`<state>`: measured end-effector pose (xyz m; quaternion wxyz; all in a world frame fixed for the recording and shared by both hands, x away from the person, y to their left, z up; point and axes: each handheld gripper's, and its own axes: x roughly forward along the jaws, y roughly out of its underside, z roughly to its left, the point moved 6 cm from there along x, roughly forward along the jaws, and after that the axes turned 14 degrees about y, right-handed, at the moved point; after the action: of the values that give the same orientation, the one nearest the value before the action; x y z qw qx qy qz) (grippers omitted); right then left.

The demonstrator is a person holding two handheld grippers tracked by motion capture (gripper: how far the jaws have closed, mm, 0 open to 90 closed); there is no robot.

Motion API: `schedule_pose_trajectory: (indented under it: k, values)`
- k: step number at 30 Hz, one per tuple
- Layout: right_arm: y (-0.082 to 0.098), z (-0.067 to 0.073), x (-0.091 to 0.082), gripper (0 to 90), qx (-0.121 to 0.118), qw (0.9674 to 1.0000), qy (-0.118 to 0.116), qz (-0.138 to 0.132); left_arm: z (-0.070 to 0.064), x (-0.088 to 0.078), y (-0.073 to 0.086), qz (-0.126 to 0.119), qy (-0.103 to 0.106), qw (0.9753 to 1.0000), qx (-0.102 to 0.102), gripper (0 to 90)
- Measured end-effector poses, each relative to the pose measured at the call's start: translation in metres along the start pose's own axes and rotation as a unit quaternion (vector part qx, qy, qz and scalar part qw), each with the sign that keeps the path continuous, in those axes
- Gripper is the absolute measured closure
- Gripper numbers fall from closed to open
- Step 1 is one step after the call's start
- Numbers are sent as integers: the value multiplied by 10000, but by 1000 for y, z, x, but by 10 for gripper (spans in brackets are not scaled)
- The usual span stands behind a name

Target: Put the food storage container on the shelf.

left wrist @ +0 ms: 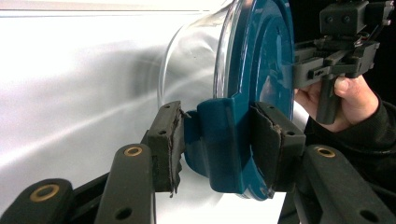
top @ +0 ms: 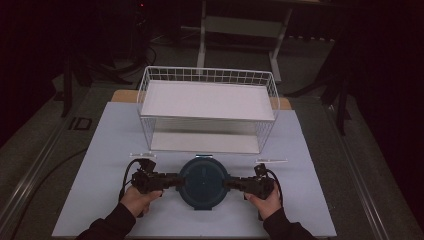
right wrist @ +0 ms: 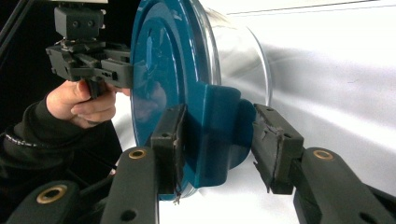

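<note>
A round glass container with a dark blue lid (top: 204, 182) sits on the pale table mat near the front edge. My left gripper (top: 179, 181) is shut on the lid's left clip tab (left wrist: 224, 154), with both pads pressed against it. On the opposite side, my right gripper (top: 228, 183) closes around the right clip tab (right wrist: 219, 126); one pad touches, the other sits at the tab's edge. The clear glass bowl (left wrist: 191, 60) shows under the lid (left wrist: 266, 70). Each gripper view also shows the other hand and its gripper beyond the lid.
A white wire basket shelf (top: 207, 75) stands on the mat just behind the container, its upper tray and lower level both bare. The pale mat (top: 100, 175) spreads to either side of the hands. Dark floor and a table frame lie beyond.
</note>
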<state>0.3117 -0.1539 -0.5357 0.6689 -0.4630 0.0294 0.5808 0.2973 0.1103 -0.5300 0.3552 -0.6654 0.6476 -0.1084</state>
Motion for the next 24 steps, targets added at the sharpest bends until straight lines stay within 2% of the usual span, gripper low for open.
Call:
schedule_pose_trajectory:
  k: [4, 8, 13, 15, 19, 24]
  values:
    - [0, 2, -1, 568, 40, 10000, 17, -11, -3, -1, 0, -5, -48, 10000, -83, 563]
    - [2, 2, -2, 568, 71, 10000, 19, -49, -6, 0, 0, 9, -98, 9999, -53, 565]
    - [-2, 4, -5, 568, -33, 9999, 56, -112, -8, 0, -5, -42, -98, 9999, 119, 565]
    - [-8, 3, -7, 567, -94, 9997, 88, -200, -9, 1, -13, -45, -130, 9996, 261, 564]
    - [-15, 1, -9, 567, -143, 9995, 118, -268, -8, 3, -20, -67, -145, 9992, 375, 562]
    - [-30, -6, -12, 567, -212, 9988, 133, -419, -6, 7, -38, -166, -188, 9979, 605, 561]
